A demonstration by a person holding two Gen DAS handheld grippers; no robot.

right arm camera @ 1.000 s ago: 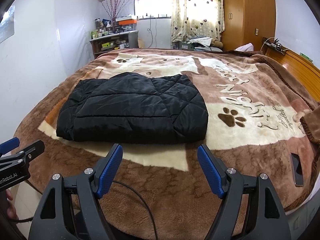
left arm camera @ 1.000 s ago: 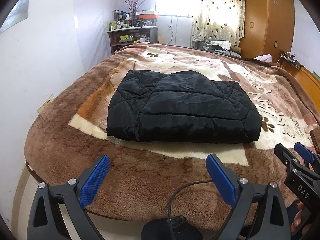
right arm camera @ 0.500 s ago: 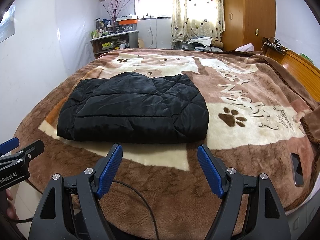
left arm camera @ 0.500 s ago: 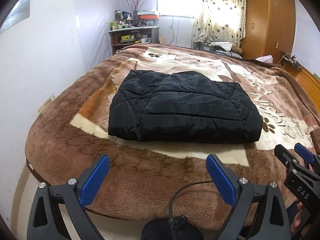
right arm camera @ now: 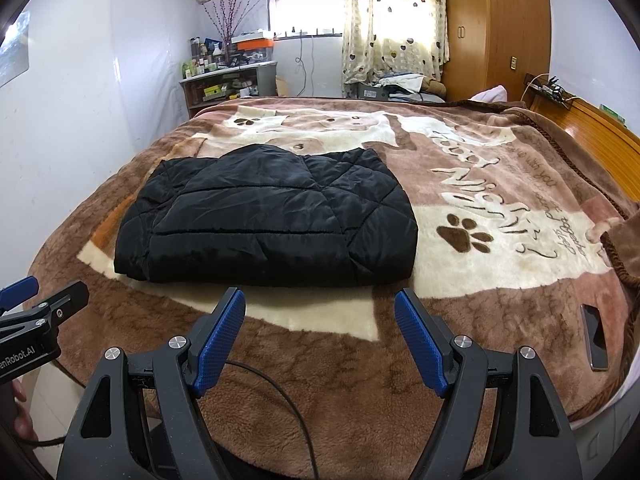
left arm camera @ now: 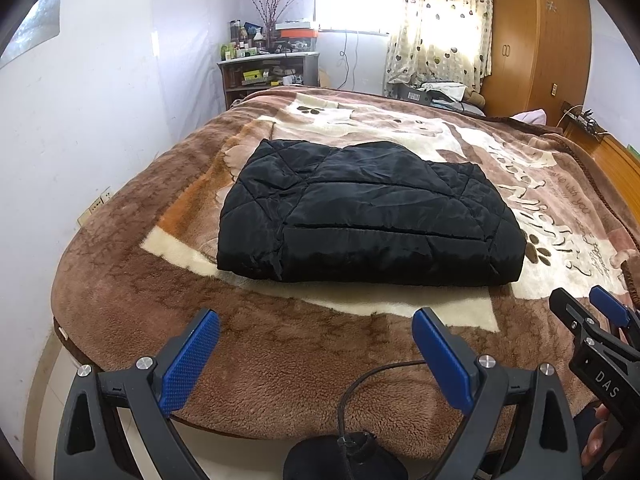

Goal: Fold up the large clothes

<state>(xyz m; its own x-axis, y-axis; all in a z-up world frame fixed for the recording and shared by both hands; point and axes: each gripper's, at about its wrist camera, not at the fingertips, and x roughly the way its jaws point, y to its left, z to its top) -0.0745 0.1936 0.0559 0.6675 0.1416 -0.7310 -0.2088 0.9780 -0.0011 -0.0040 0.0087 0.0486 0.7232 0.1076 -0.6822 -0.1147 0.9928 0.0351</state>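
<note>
- The black quilted jacket lies folded into a thick rectangle on the bed, on top of a brown and cream blanket. In the left wrist view it fills the middle of the frame; in the right wrist view it sits in the middle left.
- The left tool is at the bottom of its own view, above the near edge of the blanket. Its two blue pads stand wide apart and there is nothing between them. It is well apart from the jacket.
- The right tool is at the bottom of its own view, also with the jaws spread wide and nothing in them. Its blue fingertips are near the front edge of the jacket but do not touch it.
- Each tool shows also in the other camera: the right one at the lower right edge of the left wrist view, the left one at the lower left edge of the right wrist view.
- A thin black cable runs between the arms of the right tool, over the blanket.
- A dark phone lies flat on the blanket at the lower right of the right wrist view, well apart from the jacket.
- A brown paw print is printed on the blanket just to the right of the jacket.
- At the top of the frame are a patterned curtain, a wooden wardrobe to its right, and a cluttered shelf at the upper left.
</note>
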